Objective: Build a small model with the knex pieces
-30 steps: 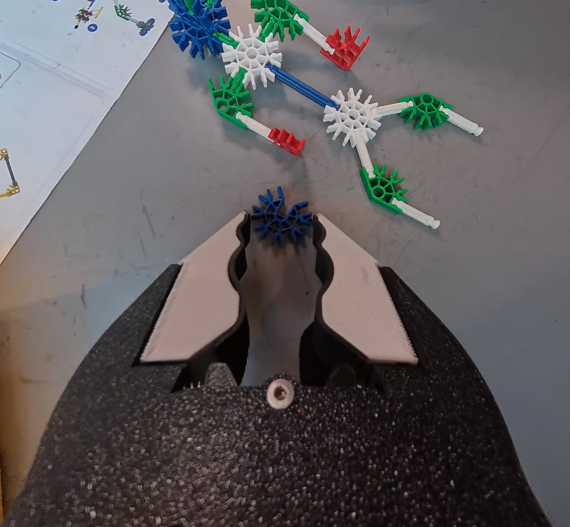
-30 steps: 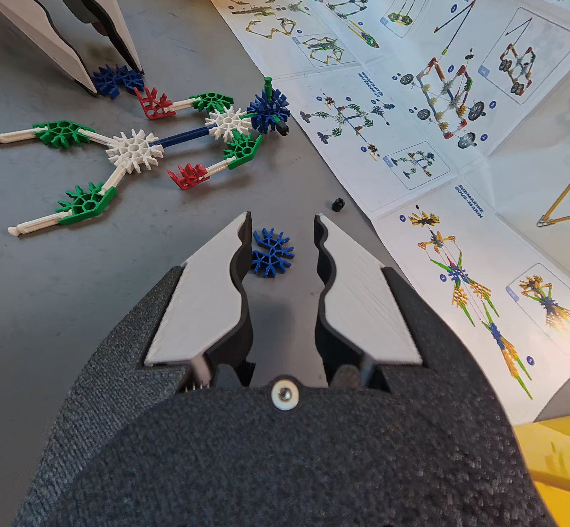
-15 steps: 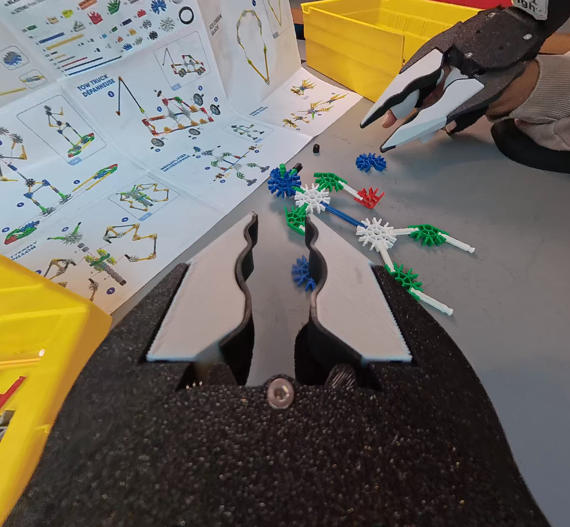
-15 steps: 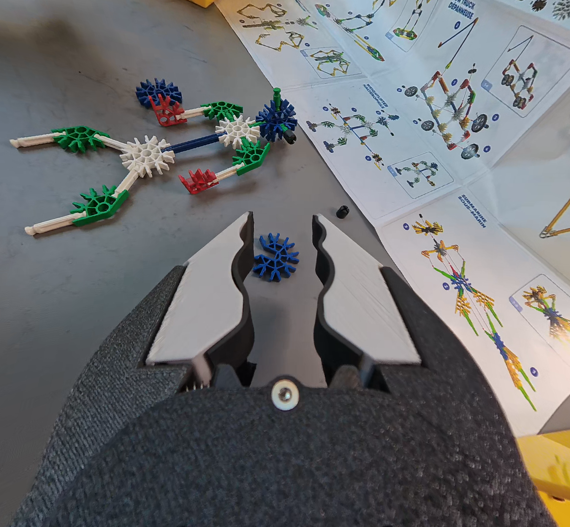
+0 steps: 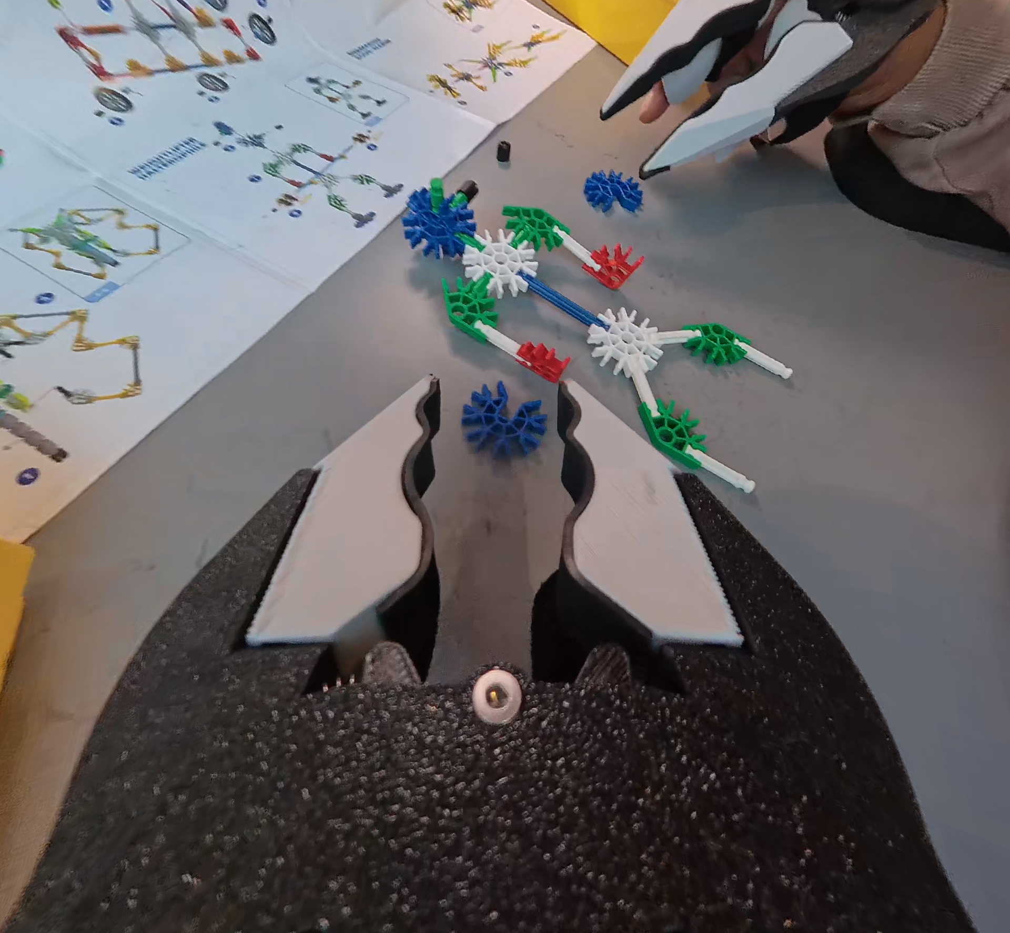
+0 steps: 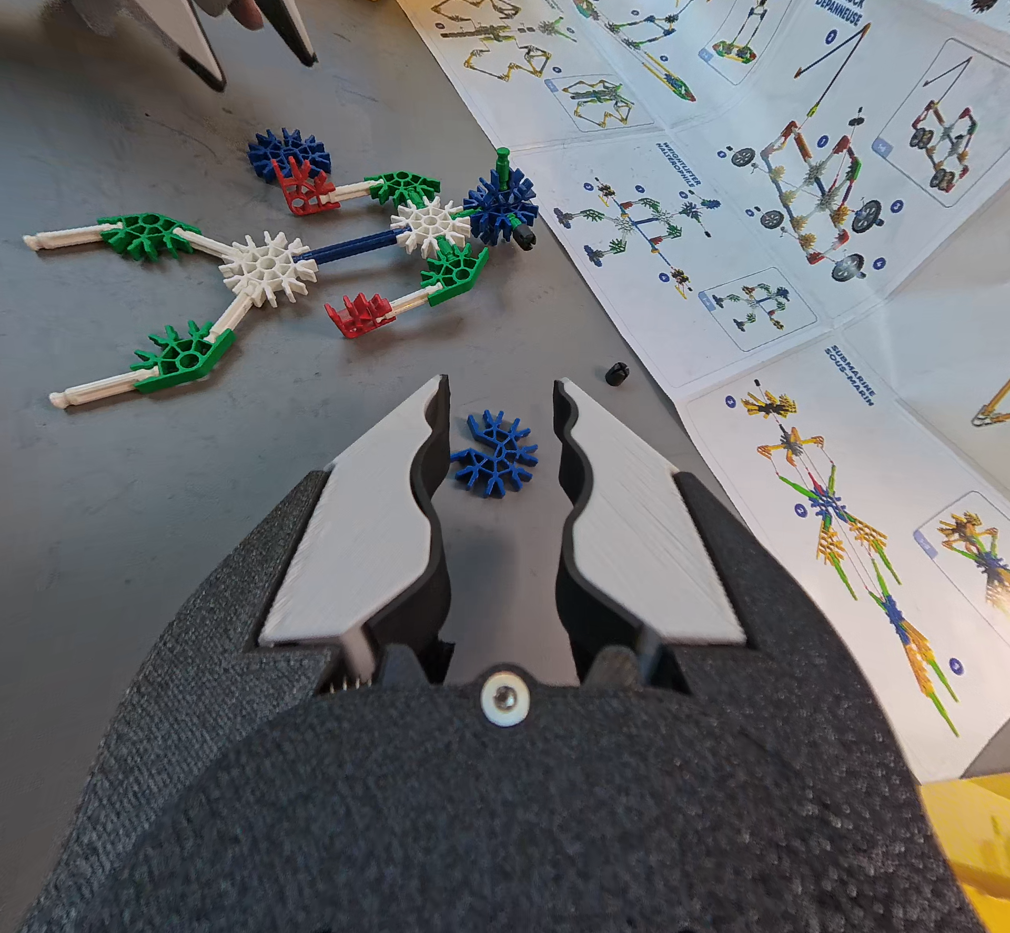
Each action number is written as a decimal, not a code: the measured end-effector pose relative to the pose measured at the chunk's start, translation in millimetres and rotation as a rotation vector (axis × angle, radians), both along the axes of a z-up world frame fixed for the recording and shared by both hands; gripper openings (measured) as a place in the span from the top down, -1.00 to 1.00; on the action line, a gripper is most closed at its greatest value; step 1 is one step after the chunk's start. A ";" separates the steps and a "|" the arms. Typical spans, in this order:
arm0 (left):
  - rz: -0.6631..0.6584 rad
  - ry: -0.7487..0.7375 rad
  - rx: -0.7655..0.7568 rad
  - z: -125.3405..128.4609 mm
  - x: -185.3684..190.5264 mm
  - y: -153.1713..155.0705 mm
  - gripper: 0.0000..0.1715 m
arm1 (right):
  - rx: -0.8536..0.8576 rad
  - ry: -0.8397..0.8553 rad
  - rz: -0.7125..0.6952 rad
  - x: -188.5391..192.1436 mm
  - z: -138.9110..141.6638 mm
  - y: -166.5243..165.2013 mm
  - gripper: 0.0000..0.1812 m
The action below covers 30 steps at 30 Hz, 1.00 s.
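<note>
Since half a second ago our left gripper (image 5: 497, 390) came lower, fingers wide around one blue connector (image 5: 504, 426) at frame centre; our right gripper (image 6: 501, 387), equally wide, brackets another blue connector (image 6: 494, 454) on the tabletop (image 6: 109, 497).

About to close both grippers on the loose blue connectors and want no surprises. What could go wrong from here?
1. The blue connector between the open left gripper fingers lies close to the model's red clip; closing may nudge the model.
2. The right gripper's blue connector lies flat and off-centre, so it may slip aside.
3. The small black cap could get knocked.
</note>
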<state>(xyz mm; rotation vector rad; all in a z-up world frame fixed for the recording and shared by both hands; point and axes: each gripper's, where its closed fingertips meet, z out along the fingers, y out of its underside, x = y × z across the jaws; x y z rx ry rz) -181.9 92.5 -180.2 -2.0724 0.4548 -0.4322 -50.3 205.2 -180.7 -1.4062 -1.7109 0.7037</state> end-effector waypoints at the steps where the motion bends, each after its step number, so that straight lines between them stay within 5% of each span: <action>1: -0.016 0.009 -0.033 -6.5 2.9 -1.8 0.48 | 0.001 -0.002 0.001 0.0 -0.3 -0.3 0.60; 9: -0.044 0.171 -0.136 -37.2 2.3 -7.5 0.58 | 0.020 -0.032 0.019 -0.5 -5.9 -4.3 0.60; 21: -0.126 0.161 -0.166 -32.5 8.0 -19.8 0.63 | 0.001 -0.026 0.020 -0.5 -4.9 -3.9 0.60; 25: 0.018 0.239 -0.025 16.3 -29.7 -11.0 0.58 | -0.014 -0.025 0.003 -0.2 -4.4 0.6 0.60; 28: 0.261 0.378 0.024 70.2 -106.4 -14.1 0.58 | -0.018 -0.014 -0.021 1.8 -2.5 7.5 0.61; 30: 0.380 0.490 -0.086 87.0 -161.3 -25.8 0.58 | -0.027 0.004 -0.035 3.1 0.9 11.1 0.62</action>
